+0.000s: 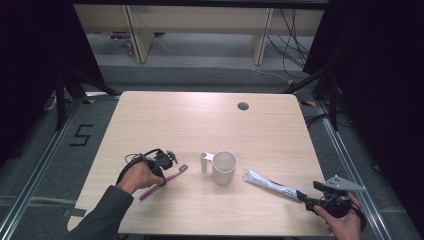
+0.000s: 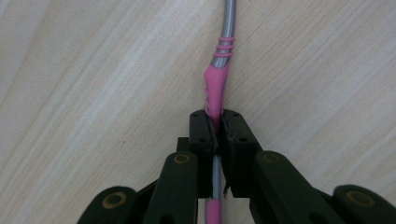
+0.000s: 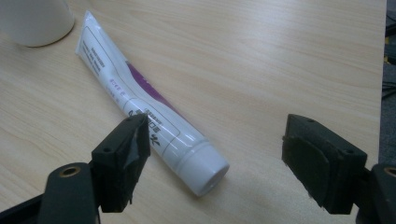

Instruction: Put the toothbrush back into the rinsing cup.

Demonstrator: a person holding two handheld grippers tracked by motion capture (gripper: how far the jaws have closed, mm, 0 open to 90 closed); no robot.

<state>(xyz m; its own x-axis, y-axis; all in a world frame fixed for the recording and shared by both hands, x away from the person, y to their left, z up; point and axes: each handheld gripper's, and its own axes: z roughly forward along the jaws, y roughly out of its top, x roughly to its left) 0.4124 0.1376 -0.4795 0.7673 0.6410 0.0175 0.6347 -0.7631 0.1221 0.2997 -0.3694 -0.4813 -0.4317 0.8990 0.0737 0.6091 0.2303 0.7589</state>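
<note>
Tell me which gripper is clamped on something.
The left gripper: its jaws pinch the pink toothbrush. The right gripper stands open by the toothpaste tube.

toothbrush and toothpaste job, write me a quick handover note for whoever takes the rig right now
Left gripper: shut on the pink toothbrush, which lies flat on the table, left of the cup.
Right gripper: open, jaws either side of the cap end of the toothpaste tube, not pressing on it. The tube lies flat, right of the cup.
Cup: upright mid-table, looks empty.
Done: toothbrush gripped.
Left: probably close the right gripper on the tube, lift both; the cup looks the likely place for them, but that is a guess.
</note>
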